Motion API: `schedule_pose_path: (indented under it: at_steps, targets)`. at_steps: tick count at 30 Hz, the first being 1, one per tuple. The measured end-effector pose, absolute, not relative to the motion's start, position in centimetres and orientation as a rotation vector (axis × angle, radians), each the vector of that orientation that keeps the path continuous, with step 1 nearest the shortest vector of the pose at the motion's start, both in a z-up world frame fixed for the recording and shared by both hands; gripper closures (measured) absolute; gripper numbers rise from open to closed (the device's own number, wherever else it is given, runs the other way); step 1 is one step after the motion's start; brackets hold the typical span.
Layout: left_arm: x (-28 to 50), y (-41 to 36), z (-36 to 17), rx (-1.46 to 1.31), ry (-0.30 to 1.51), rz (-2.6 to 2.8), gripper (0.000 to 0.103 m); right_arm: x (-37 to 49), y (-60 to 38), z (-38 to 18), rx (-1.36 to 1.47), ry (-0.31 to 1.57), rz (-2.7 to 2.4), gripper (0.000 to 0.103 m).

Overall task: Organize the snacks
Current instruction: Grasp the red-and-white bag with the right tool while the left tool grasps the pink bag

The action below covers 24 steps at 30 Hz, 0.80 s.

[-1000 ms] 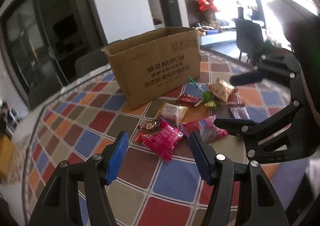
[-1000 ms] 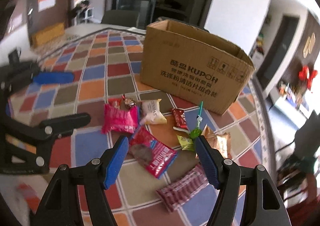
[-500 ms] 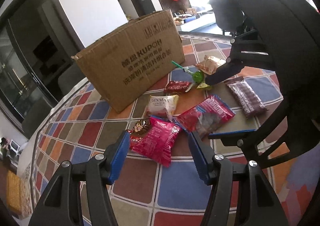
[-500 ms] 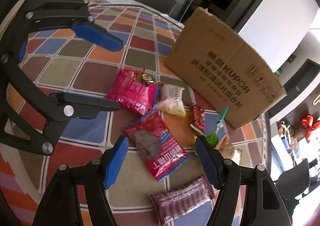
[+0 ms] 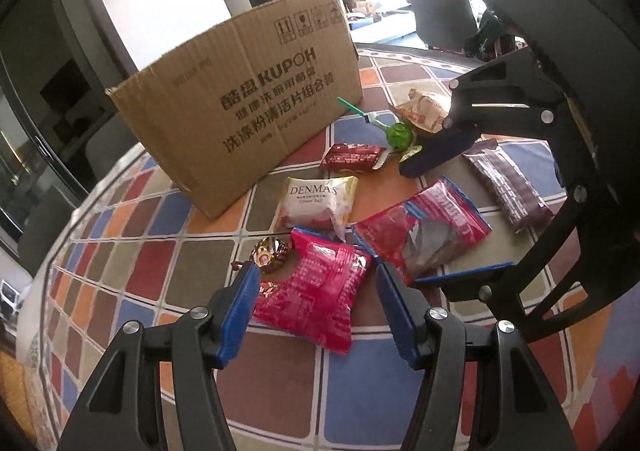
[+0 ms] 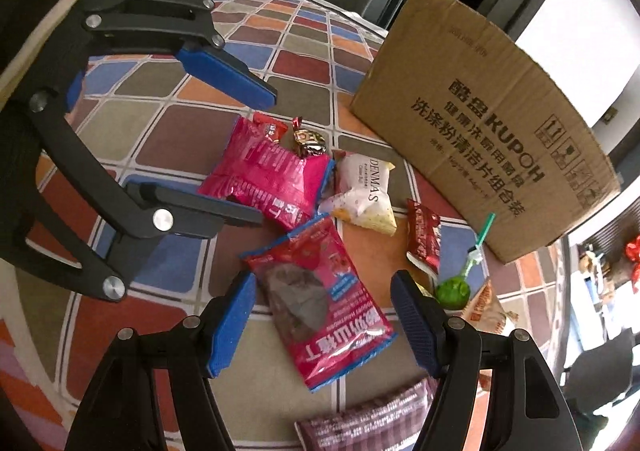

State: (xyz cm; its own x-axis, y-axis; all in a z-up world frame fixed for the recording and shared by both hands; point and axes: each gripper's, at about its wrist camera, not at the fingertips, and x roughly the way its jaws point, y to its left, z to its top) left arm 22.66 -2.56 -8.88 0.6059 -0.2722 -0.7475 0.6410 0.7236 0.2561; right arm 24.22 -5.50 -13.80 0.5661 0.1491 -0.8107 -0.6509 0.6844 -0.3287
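Observation:
Several snacks lie on the checkered tablecloth (image 5: 280,379) in front of a brown KUPOH cardboard box (image 5: 248,107). My left gripper (image 5: 316,283) is open, its blue pads either side of a pink snack bag (image 5: 316,295), just above it. My right gripper (image 6: 324,291) is open over a red bag with blue edges (image 6: 320,299), also seen in the left wrist view (image 5: 424,231). A white DENMAS pack (image 5: 316,203), a gold-wrapped candy (image 5: 268,255), a small dark red pack (image 5: 352,157), a green lollipop (image 5: 400,137), an orange packet (image 5: 424,111) and a maroon bar (image 5: 508,187) lie around.
The box (image 6: 492,131) stands at the far side of the snacks. Dark chairs (image 5: 440,15) stand beyond the table on the right, and the table edge curves on the left. Each gripper shows in the other's view, close together over the pile.
Both grippers have moved down and forward toward the snack pile. The left now straddles the pink bag; the right now hangs over the red bag. Both stay open.

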Motion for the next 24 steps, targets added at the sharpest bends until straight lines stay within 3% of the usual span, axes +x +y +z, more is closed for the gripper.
schedule_pose_path:
  at_steps: [7, 12, 15, 24]
  targets:
    - [24.2, -2.6, -10.2, 0.497, 0.839, -0.574, 0.045, 26.0, -6.6, -14.0, -0.528, 0.928, 0.553, 0.035]
    - [24.2, -2.5, -10.2, 0.461, 0.851, -0.554, 0.059, 26.4, -7.1, -14.2, -0.419, 0.969, 0.559, 0.047]
    - [24.1, -2.3, -10.2, 0.436, 0.858, -0.540, 0.063, 26.5, -7.0, -14.3, -0.390, 0.972, 0.545, 0.055]
    - [23.8, -1.7, -9.6, 0.342, 0.877, -0.481, 0.069, 27.2, -7.5, -14.2, -0.247, 0.985, 0.496, 0.061]
